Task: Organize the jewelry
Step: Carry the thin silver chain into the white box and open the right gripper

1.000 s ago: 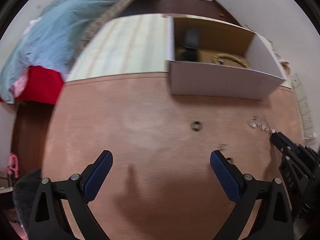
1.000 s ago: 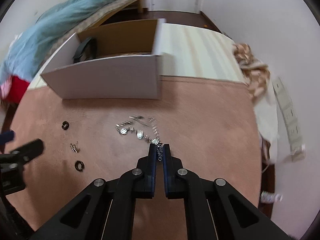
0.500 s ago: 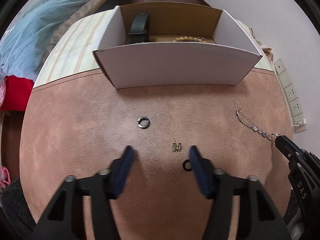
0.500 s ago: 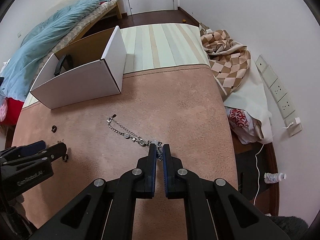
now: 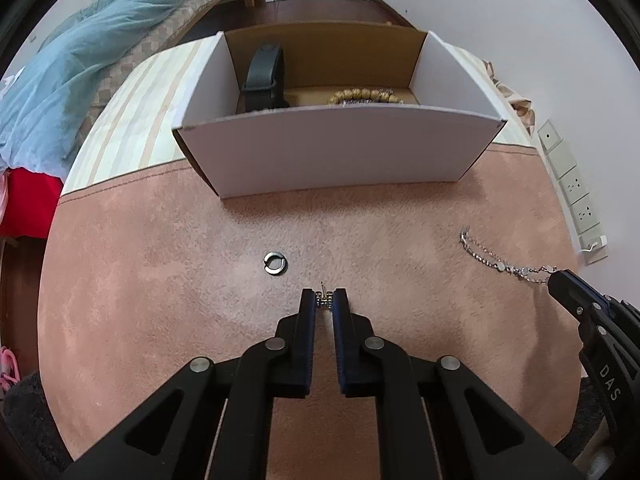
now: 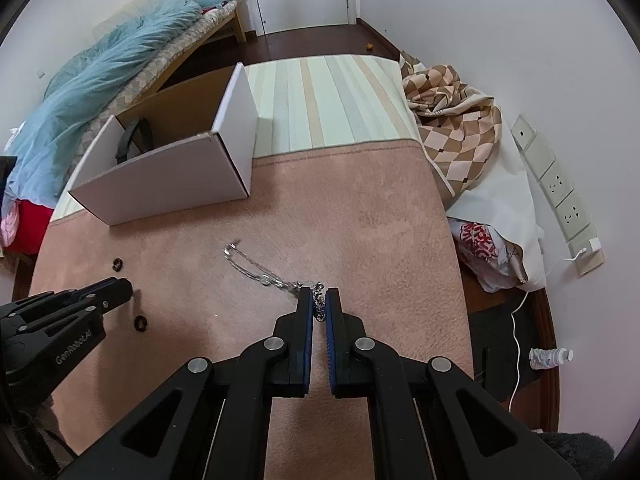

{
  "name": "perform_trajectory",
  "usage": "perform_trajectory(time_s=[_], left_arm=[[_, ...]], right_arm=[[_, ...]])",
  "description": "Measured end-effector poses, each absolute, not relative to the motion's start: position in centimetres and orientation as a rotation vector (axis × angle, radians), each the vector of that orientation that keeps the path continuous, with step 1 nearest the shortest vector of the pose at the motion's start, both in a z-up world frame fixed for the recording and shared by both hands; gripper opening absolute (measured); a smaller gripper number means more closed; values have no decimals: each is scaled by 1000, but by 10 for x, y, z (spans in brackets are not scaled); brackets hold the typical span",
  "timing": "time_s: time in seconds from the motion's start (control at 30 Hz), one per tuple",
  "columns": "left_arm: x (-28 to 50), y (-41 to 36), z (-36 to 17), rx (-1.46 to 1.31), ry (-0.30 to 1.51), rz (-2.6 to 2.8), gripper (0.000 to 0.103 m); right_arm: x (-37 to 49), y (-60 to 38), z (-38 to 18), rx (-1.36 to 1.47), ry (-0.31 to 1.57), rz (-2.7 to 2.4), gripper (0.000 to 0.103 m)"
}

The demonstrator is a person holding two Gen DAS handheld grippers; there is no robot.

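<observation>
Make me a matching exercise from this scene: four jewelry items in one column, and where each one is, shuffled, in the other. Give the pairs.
Items
1. silver chain
2. small earring
3. bead bracelet
4. dark ring

Places
A. lying loose on the pink mat
B. inside the white box
C. pinched in the left gripper
D. one end pinched in the right gripper

Pairs: 1-D, 2-C, 3-B, 4-A

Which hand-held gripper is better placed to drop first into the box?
Left. The left hand-held gripper, shut on the small earring, directly faces the white box; the right holds the silver chain off to the side.
</observation>
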State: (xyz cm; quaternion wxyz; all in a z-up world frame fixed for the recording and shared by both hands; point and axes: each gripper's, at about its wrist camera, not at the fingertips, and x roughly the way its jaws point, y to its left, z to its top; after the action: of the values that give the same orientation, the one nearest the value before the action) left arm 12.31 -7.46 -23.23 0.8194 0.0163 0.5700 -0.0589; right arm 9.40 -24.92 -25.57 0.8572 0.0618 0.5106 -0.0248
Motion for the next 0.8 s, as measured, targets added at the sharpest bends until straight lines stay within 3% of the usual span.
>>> perform_trajectory(time_s=[0.27, 0.53, 0.8], left_arm=[[119, -65, -201, 8, 1154, -154, 6], [125, -45, -136, -50, 1065, -176, 6], [173, -29, -111, -109, 1093, -226, 6]], right_arm=[[94, -240, -214, 159, 1010, 13, 6], [106, -230, -140, 230, 909, 120, 6], [169, -216, -81, 226, 867, 240, 6]])
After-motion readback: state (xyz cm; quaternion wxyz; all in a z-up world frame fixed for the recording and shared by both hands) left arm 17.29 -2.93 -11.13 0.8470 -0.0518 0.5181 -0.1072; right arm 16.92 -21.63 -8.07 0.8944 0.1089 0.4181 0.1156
